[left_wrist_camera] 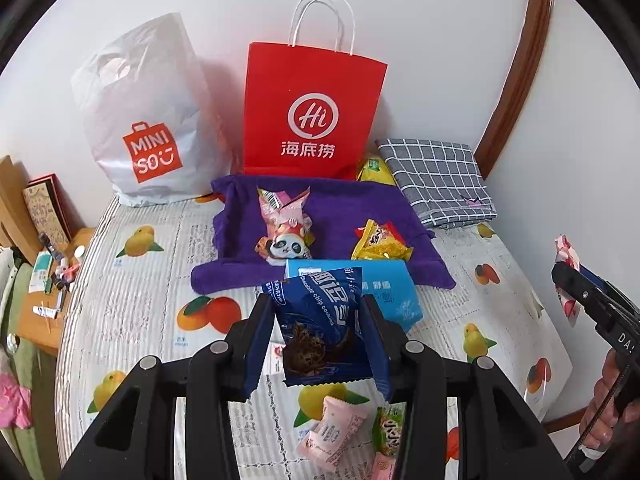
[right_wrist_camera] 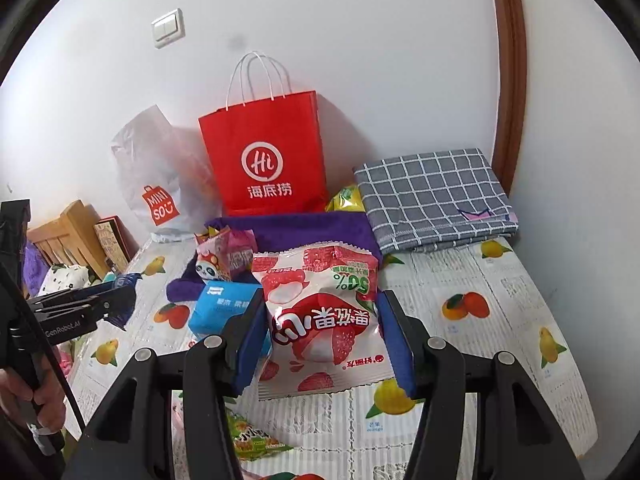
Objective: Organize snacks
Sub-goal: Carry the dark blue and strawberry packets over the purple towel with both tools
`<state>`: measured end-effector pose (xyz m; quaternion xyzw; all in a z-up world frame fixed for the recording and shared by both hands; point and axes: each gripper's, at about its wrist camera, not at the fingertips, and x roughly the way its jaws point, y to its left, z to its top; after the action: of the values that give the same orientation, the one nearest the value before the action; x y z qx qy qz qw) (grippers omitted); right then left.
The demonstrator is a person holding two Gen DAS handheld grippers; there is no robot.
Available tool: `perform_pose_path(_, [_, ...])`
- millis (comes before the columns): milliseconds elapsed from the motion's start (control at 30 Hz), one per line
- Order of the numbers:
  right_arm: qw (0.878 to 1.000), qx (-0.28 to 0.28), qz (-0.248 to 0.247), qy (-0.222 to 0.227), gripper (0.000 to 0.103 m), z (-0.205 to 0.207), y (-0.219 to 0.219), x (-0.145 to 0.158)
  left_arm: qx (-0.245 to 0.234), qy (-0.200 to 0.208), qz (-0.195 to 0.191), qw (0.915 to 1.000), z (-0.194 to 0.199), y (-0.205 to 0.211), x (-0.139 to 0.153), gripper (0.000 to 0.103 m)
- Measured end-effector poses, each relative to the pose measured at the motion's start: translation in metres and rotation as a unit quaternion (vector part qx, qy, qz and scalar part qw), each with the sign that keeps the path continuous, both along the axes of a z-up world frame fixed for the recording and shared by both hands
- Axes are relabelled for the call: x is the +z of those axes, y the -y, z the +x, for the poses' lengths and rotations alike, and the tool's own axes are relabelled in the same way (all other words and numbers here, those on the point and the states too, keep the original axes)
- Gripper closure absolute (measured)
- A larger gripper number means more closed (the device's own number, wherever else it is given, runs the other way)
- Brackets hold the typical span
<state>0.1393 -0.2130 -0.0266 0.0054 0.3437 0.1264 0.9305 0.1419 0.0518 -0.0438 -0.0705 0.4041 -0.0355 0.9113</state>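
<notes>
Above the fruit-print bed (left_wrist_camera: pixel 132 300), the left gripper (left_wrist_camera: pixel 320 344) has its fingers clamped on a blue "Chocolate chip cookies" packet (left_wrist_camera: pixel 316 320), the right gripper (right_wrist_camera: pixel 320 340) on a pink lychee gummy bag (right_wrist_camera: pixel 320 320) marked "50%". Both look light, crinkly and slippery; cookies likely crush, so grip sealed edges. Behind stand MINISO (left_wrist_camera: pixel 148 120) and "Hi" bags (left_wrist_camera: pixel 312 112).

Count, relative to purple towel (left_wrist_camera: pixel 320 216):
- behind it: 2 bags, one red paper bag (left_wrist_camera: pixel 314 110), one white plastic bag (left_wrist_camera: pixel 148 120)
- on it: 2 snack clusters, pink (left_wrist_camera: pixel 282 216) and yellow (left_wrist_camera: pixel 380 242)
- right of it: 1 folded checked cloth (left_wrist_camera: pixel 438 180)
- at its front edge: 1 light blue pack (left_wrist_camera: pixel 396 292)
</notes>
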Motion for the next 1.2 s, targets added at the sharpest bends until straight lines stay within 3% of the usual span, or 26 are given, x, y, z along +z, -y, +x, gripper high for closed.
perform_pose_path(667, [1.0, 0.027, 0.013, 0.001, 0.049, 0.065, -0.033, 0.002, 0.014, -0.013, 0.008, 0.9998, 0.054, -0.018, -0.01, 0.061])
perform_pose_path(1200, [0.999, 0.015, 0.019, -0.033, 0.049, 0.126, -0.057, -0.039, 0.028, -0.04, 0.002, 0.9988, 0.099, -0.051, -0.039, 0.061])
